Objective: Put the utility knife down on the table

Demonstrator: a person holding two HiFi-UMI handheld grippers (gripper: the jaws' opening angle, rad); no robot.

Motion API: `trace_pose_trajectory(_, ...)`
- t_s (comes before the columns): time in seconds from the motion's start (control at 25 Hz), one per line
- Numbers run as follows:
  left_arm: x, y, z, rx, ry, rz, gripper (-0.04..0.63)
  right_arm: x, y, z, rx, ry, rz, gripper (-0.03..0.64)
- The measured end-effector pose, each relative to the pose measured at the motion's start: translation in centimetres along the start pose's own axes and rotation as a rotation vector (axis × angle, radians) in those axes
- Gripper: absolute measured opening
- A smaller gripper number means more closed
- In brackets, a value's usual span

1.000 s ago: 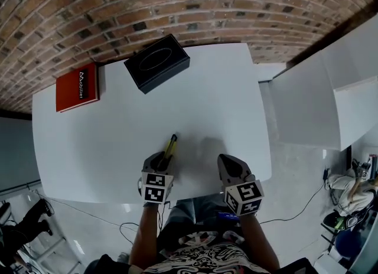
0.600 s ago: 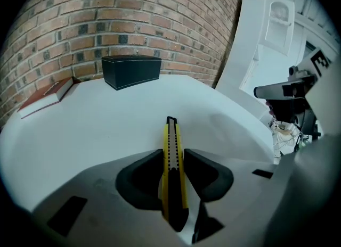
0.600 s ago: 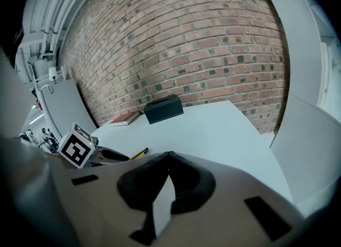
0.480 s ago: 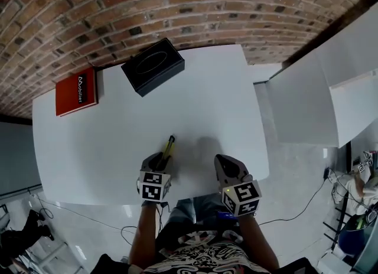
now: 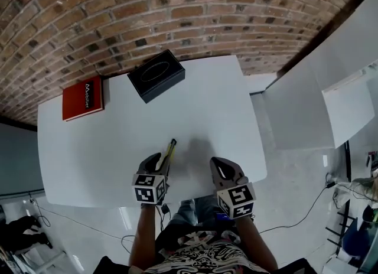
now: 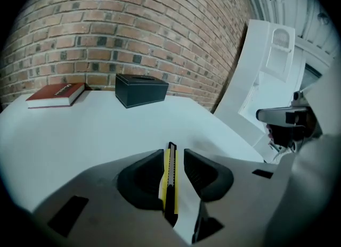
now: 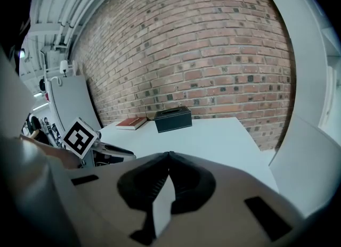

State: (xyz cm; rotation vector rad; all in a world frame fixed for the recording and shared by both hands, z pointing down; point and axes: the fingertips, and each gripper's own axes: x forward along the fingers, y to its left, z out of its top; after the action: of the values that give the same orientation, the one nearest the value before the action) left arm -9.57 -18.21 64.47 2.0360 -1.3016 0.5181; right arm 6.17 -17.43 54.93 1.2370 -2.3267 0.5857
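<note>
Left hand-held gripper (image 6: 173,158) pinches yellow-black utility knife (image 6: 170,184). Only head view shows it near white desk's (image 5: 100,143) bottom edge. Right hand-held gripper (image 7: 168,156) pressed together.

Ahead of my left gripper (image 5: 158,159), jaws clamped on the knife (image 5: 171,147), and my right gripper (image 5: 218,163), jaws together, I have the table (image 5: 212,107) open across its middle and right. Obstacles sit at the far side: a book (image 5: 83,97) lying flat at far left and a box (image 5: 156,75) apart from it, both near the wall (image 5: 177,7). A white panel (image 5: 295,107) bounds my right.
</note>
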Motion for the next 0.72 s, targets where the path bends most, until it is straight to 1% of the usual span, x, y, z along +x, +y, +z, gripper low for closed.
trace_pose_trajectory(0.12, -1.4, -0.7, 1.5, -0.024, -0.059, -0.027, 0.119, -0.4, 0.8, 0.6, -0.01, -0.026, -0.003, 0.0)
trace_pose_trajectory(0.24, -2.8, -1.4, 2.7, -0.016, -0.096, -0.056, 0.085, -0.9, 1.7, 1.4, -0.02, -0.052, -0.003, 0.0)
trace_pose_trajectory(0.32, -3.6, -2.1, 3.3, -0.016, -0.107, -0.092, 0.049, -1.1, 2.4, 1.9, -0.03, -0.072, -0.001, 0.0)
trace_pose_trajectory(0.4, -4.4, -2.7, 4.0, -0.007, -0.123, -0.12, 0.036, -1.4, 3.0, 2.5, -0.04, -0.089, 0.001, 0.0)
trace_pose_trajectory(0.52, -5.9, -3.0, 5.0, 0.033, -0.16, -0.114, 0.028, -1.7, 4.0, 3.3, -0.051, -0.113, 0.005, 0.0)
trace_pose_trajectory(0.72, -8.5, -3.0, 7.3, 0.072, -0.232, -0.11, 0.015, -2.0, 5.3, 4.6, -0.073, -0.147, 0.011, 0.0)
